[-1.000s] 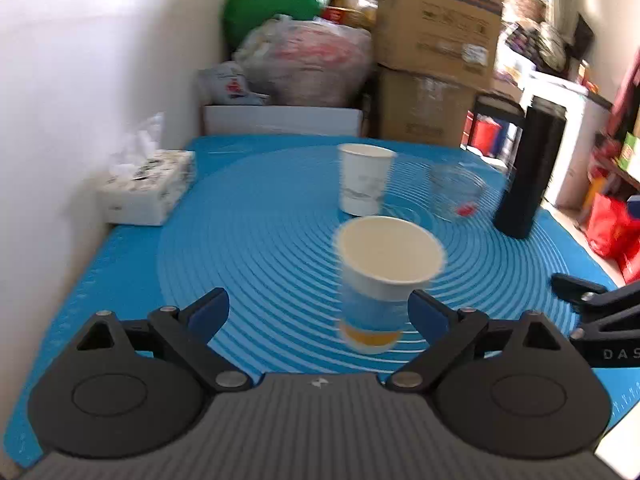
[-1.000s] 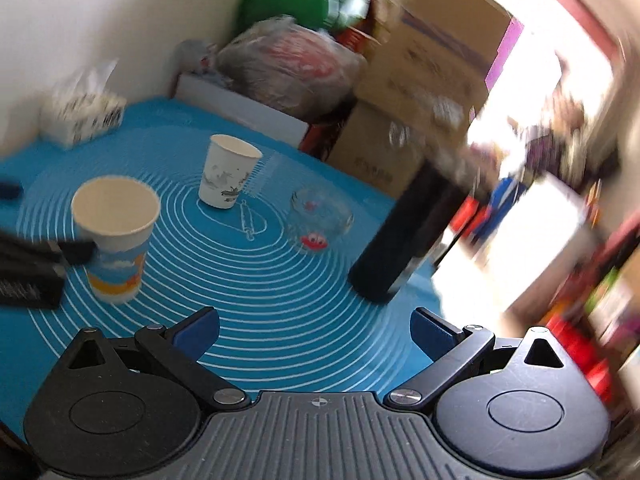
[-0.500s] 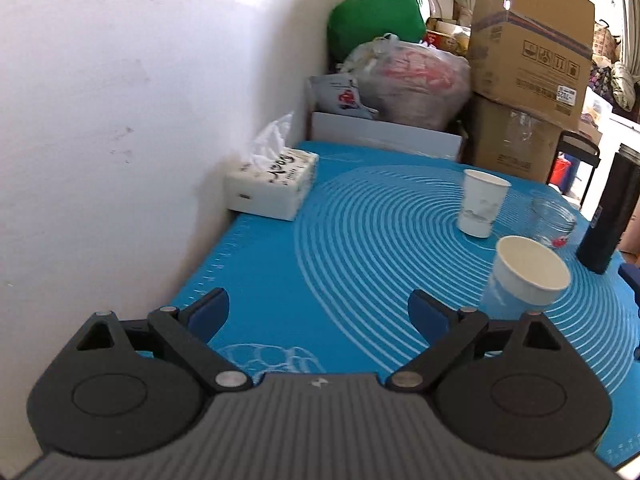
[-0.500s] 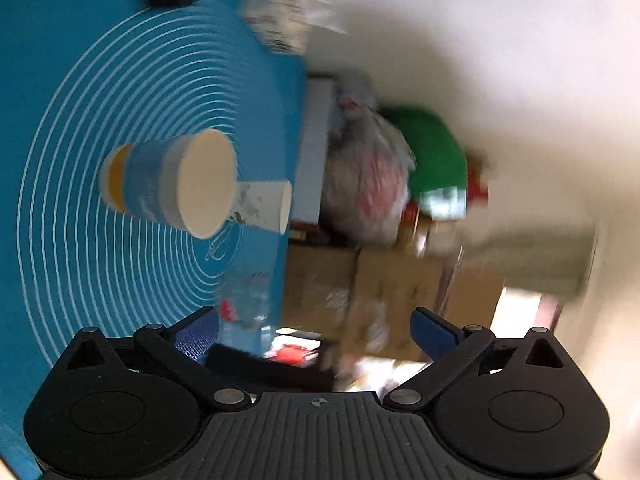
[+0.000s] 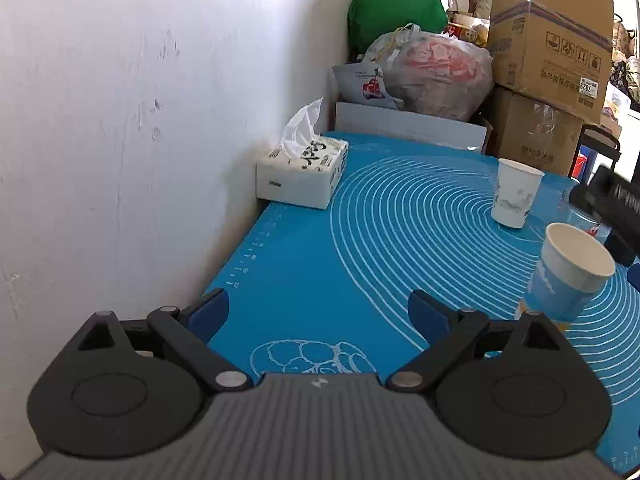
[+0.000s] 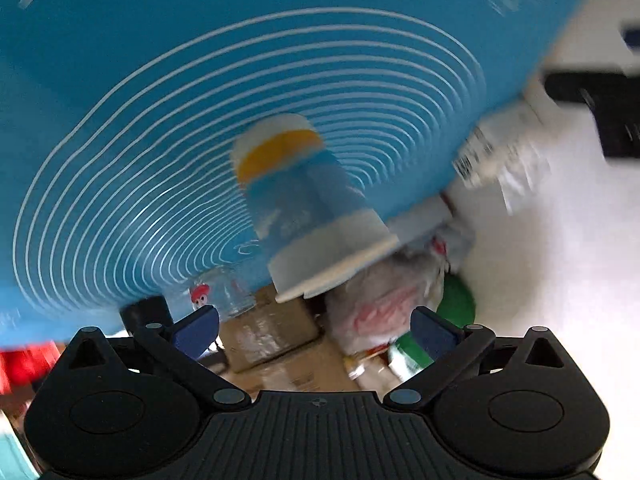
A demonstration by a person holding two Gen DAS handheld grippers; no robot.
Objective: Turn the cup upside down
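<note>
A blue and white paper cup with an orange band (image 5: 570,280) stands upright, mouth up, on the blue mat (image 5: 360,248) at the right of the left wrist view. My left gripper (image 5: 318,312) is open and empty, to the cup's left near the wall. The right wrist view is rolled nearly upside down and blurred; the same cup (image 6: 304,200) appears inverted ahead of my right gripper (image 6: 316,330), which is open and empty, a short way from the cup. Part of the right gripper (image 5: 612,208) shows behind the cup.
A second white paper cup (image 5: 514,192) stands further back on the mat. A tissue box (image 5: 302,174) sits against the white wall (image 5: 140,120). A small glass jar (image 6: 216,296) is near the cups. Bags and cardboard boxes (image 5: 552,40) are piled behind the table.
The right gripper has rolled from sideways to nearly upside down and moved closer to the blue cup. The left gripper has drifted a little further left. The cup has not moved.
</note>
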